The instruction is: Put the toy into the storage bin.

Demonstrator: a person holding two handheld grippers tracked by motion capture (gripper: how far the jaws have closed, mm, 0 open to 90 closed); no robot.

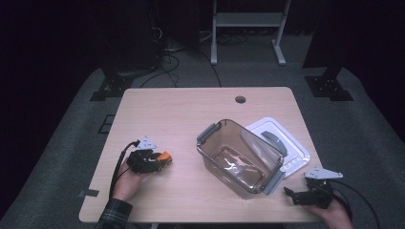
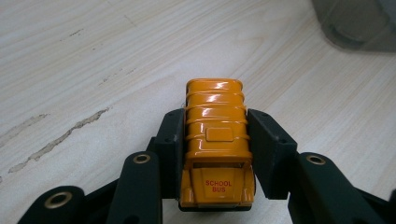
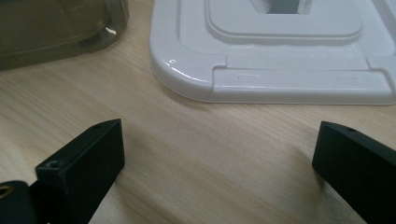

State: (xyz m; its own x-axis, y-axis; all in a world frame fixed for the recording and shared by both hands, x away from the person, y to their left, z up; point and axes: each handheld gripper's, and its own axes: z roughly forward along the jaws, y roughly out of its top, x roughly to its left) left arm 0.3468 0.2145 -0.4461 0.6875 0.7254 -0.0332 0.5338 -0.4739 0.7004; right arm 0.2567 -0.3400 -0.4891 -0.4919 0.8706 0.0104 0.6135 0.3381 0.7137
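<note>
Near the desk's left edge, my left tool clamps the bus; right tool wide, idle. Grasp done; next, lift toward the bin.

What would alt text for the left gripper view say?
A yellow toy school bus is clamped between the left gripper's two black jaws, its roof facing the camera, on a pale wooden table. A brownish clear container edges in at the upper right.
</note>
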